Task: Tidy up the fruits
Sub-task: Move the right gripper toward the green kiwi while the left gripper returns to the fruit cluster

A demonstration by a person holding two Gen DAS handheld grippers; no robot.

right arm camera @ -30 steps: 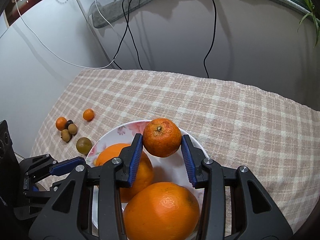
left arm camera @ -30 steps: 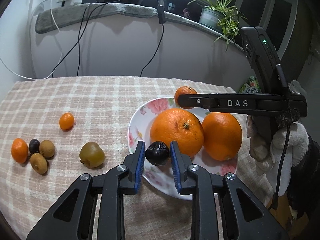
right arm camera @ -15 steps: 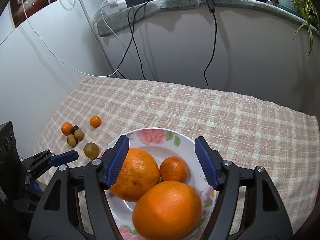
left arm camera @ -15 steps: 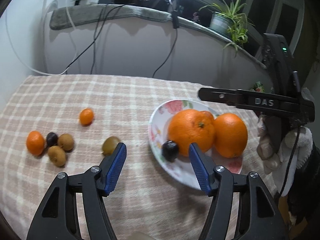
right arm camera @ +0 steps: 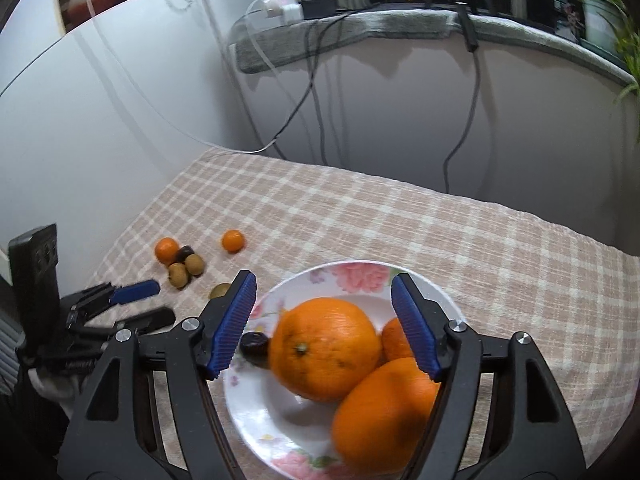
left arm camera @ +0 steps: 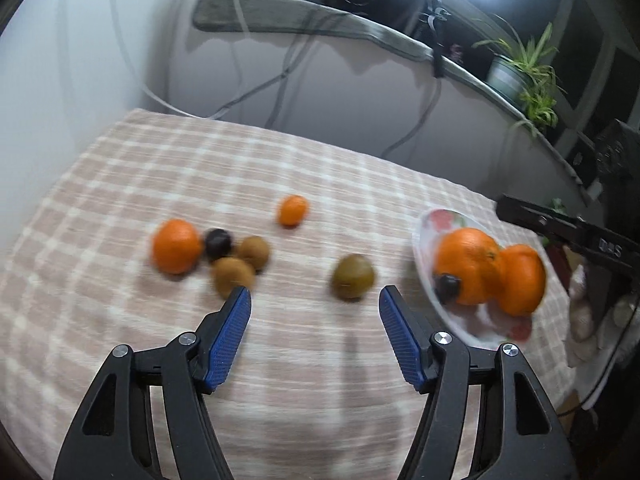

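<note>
Floral plate (right arm camera: pixel 362 276) on the checked worktop, holding two large oranges (right arm camera: pixel 325 347) (right arm camera: pixel 384 412) touching each other, a smaller orange (right arm camera: pixel 394 338) tucked behind them, and a dark plum (right arm camera: pixel 254 349) against the left side of the nearer big orange. Off the plate, on the cloth: a green-brown kiwi (left arm camera: pixel 353 277) alone, near the plate's left edge. Farther left, a tight cluster: small orange (left arm camera: pixel 176 245), dark plum (left arm camera: pixel 218 242), two brown kiwis (left arm camera: pixel 253 251) (left arm camera: pixel 233 275), all touching or nearly so. Tiny orange (left arm camera: pixel 293 210) lying apart, beyond the cluster and the lone kiwi. All blurred in the left wrist view.
</note>
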